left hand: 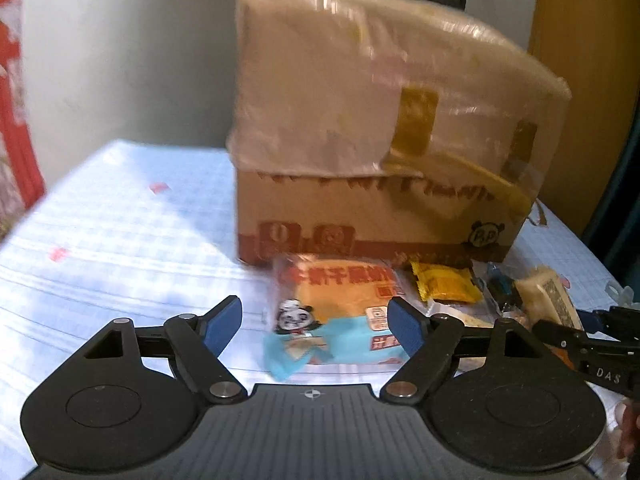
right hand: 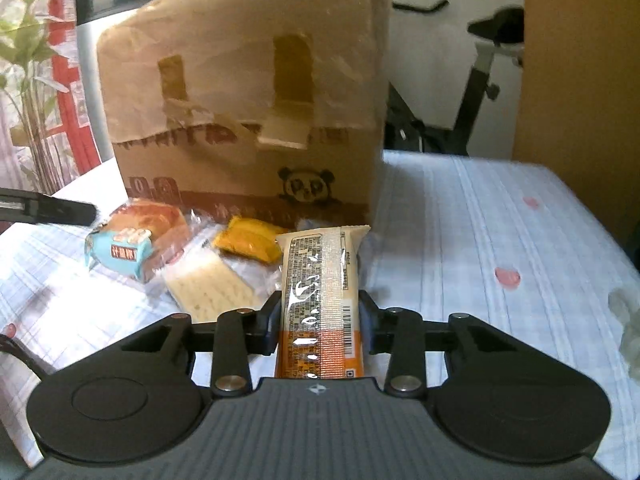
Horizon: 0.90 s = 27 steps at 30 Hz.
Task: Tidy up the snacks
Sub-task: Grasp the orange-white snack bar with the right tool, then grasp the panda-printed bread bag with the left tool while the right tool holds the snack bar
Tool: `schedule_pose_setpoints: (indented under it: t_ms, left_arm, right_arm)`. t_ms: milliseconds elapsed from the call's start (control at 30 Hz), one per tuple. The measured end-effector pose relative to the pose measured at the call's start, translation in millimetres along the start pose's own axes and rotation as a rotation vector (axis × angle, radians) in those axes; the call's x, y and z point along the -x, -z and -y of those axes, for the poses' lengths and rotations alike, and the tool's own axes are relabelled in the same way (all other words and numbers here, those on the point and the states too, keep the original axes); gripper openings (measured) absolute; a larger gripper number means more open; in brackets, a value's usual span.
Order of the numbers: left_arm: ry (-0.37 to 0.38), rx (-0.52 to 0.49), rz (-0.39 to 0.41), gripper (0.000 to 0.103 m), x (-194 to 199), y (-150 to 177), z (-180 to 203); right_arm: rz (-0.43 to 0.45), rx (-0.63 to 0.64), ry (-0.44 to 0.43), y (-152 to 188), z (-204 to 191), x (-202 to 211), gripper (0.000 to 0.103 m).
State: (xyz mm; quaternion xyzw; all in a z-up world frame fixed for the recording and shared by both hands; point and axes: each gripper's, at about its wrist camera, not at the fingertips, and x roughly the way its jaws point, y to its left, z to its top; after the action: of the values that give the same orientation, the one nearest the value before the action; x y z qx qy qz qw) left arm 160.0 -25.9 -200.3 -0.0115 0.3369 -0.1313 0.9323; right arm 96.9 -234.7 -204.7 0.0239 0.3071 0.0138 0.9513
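Observation:
A taped cardboard box (left hand: 372, 152) stands on the table; it also shows in the right wrist view (right hand: 248, 120). Snack packets lie in front of it: a bread packet with a panda and blue band (left hand: 336, 316) (right hand: 136, 236), a yellow packet (left hand: 444, 282) (right hand: 250, 242) and a clear cracker packet (right hand: 212, 286). My left gripper (left hand: 316, 326) is open just before the bread packet. My right gripper (right hand: 320, 322) is shut on a long cream and orange snack bar (right hand: 320, 292), held above the table. The right gripper's arm shows at the left view's right edge (left hand: 592, 344).
The table wears a pale blue checked cloth (right hand: 480, 248) with pink spots. A crumpled clear wrapper (right hand: 628, 320) lies at the right edge. An exercise bike (right hand: 472, 92) and a wooden panel (right hand: 580, 80) stand behind. Red decoration and a plant (right hand: 36, 80) are at left.

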Motion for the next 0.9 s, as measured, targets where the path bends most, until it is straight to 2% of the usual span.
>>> schedule_pose_setpoints:
  t_ms: [100,167,200,300,367,500,667,900]
  left_arm:
    - [0.013,0.058,-0.031,0.082,-17.8,-7.5,-3.3]
    - [0.007,0.057,-0.030,0.085,-24.1,-12.3,-0.9]
    - [0.000,0.045,-0.033,0.088,-27.2,-14.6,1.6]
    - [-0.013,0.001,-0.047,0.088,-37.2,-17.7,8.9]
    - [-0.022,-0.004,-0.071,0.088,-44.4,-17.6,9.9]
    - [-0.029,-0.019,-0.066,0.094,-50.2,-16.4,13.7]
    - [-0.003,-0.043,-0.092,0.095,-56.3,-17.1,24.3]
    - [-0.048,-0.128,-0.097,0.099,-70.7,-9.9,38.0]
  right_arm:
    - [0.035,-0.011,0.007,-3.7,0.6,-4.4,0.039]
    - [0.038,-0.033,0.018,-4.6,2.0,-9.0,0.039]
    - [0.036,-0.046,0.022,-3.5,2.9,-11.6,0.039]
    - [0.044,-0.065,0.029,-1.0,4.6,-12.9,0.039]
    - [0.051,-0.066,0.036,0.3,5.0,-11.9,0.039]
    - [0.062,-0.087,0.045,3.7,6.1,-9.2,0.039]
    - [0.057,-0.100,0.040,3.5,8.3,-9.3,0.039]
    - [0.058,-0.095,0.033,3.8,7.0,-9.5,0.039]
